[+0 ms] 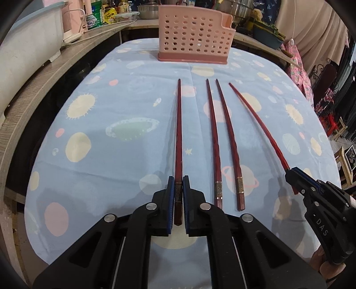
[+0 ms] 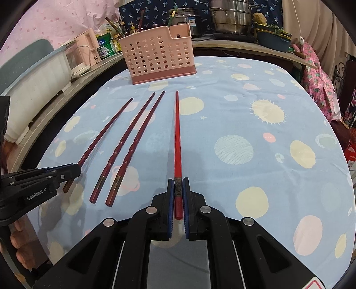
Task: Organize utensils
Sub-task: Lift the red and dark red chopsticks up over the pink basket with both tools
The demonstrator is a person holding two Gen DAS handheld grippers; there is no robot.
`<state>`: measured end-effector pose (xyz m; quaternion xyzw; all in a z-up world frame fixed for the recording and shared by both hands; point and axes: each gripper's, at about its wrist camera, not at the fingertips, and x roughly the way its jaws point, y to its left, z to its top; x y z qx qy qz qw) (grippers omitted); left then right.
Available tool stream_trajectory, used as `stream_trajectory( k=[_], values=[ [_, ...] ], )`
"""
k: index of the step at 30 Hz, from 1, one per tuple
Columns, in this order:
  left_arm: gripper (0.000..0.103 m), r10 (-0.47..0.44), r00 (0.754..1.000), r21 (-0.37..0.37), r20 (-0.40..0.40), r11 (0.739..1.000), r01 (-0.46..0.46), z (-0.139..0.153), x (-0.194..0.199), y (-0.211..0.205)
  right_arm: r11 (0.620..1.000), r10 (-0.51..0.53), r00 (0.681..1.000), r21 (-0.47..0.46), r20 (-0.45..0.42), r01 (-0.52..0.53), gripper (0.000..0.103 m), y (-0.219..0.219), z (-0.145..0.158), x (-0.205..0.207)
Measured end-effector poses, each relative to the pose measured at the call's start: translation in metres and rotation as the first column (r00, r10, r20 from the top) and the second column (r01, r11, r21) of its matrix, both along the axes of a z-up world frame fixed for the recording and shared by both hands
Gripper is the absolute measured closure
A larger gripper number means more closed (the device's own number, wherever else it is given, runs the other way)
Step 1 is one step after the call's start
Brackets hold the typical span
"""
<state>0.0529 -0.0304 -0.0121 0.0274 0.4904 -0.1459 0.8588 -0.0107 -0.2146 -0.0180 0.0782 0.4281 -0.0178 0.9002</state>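
Note:
Several dark red chopsticks lie side by side on the blue planet-print cloth (image 1: 100,155), tips toward a pink perforated utensil basket (image 1: 193,33) at the far end. My left gripper (image 1: 178,184) is shut on the thick end of the leftmost chopstick (image 1: 178,133). My right gripper (image 2: 178,186) is shut on the thick end of the rightmost chopstick (image 2: 177,137), also seen in the left wrist view (image 1: 255,115). Two chopsticks (image 1: 222,142) lie free between them. The basket also shows in the right wrist view (image 2: 158,55).
A wooden counter (image 1: 44,84) curves along the left and back, holding a white appliance (image 1: 26,44), jars and steel pots (image 2: 231,17). Pink fabric (image 2: 320,84) hangs off the right. The cloth's edge drops off at left and right.

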Motion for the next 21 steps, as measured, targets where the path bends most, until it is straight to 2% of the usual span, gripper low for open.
stream_trajectory(
  k=[4, 11, 21],
  values=[
    [0.096, 0.015, 0.999, -0.024, 0.032, 1.000, -0.015, 0.022, 0.004, 0.005, 1.000, -0.001, 0.999, 0.010, 0.045, 0.000, 0.096, -0.004, 0.021, 0.001],
    [0.096, 0.040, 0.994, -0.078, 0.107, 0.996, -0.032, 0.071, 0.023, 0.009, 1.000, -0.019, 0.986, 0.025, 0.167, 0.015, 0.096, -0.019, 0.077, 0.015],
    [0.096, 0.072, 0.966, -0.123, 0.250, 0.992, -0.042, 0.153, 0.081, 0.002, 0.998, -0.043, 0.944, 0.064, 0.326, 0.023, 0.096, -0.048, 0.157, 0.067]
  ],
)
